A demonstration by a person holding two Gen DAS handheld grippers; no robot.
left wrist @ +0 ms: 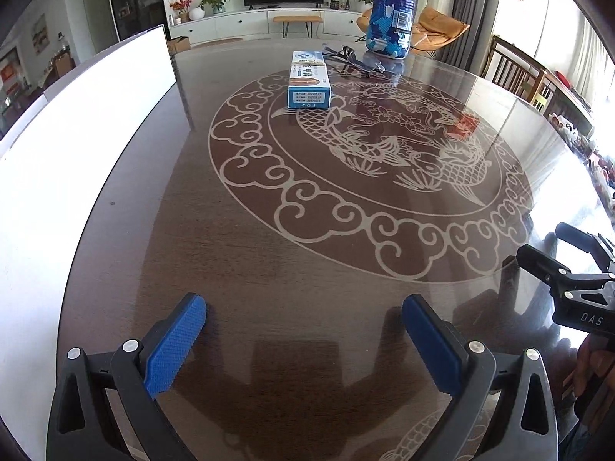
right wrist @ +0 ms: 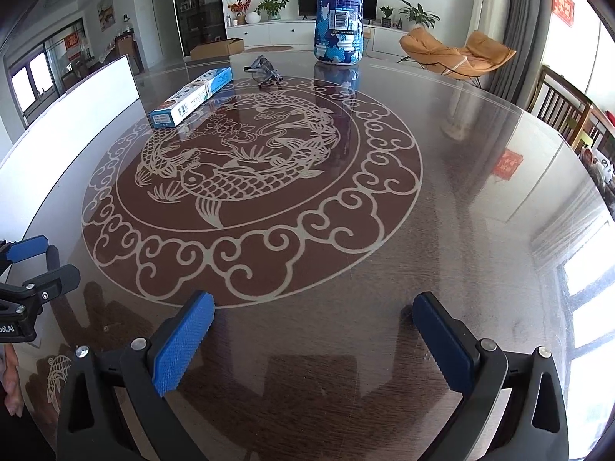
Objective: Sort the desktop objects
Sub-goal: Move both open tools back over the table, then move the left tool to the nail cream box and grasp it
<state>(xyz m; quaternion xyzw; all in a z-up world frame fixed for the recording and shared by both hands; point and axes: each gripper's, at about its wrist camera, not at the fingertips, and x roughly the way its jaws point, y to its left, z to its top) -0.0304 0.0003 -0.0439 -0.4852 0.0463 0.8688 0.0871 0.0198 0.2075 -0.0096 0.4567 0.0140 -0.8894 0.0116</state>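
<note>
Both tongs hang over the near edge of a dark, glossy round table (left wrist: 269,269) with a pale fish-and-cloud pattern set into its middle. The left tongs (left wrist: 303,330) stand with their blue pads spread wide and nothing between them, only bare tabletop below. The right tongs (right wrist: 313,330) are likewise spread wide and empty; in the left wrist view they show at about 3 o'clock, at the frame's edge, well apart from the left pair.

The things to sort sit together on the far side of the table. In the left wrist view a long blue-and-white box (left wrist: 310,82) lies flat at 12 o'clock, its short end facing the camera, on the rim of the pattern. Just beyond it, toward 1 o'clock, lies a pair of glasses (left wrist: 355,60), folded or not I cannot tell. A tall blue camouflage-print bottle (left wrist: 394,11) stands upright just beside the glasses, at 1 o'clock.

A large white board (left wrist: 77,161) stands along the table's edge from 9 to 11 o'clock.
</note>
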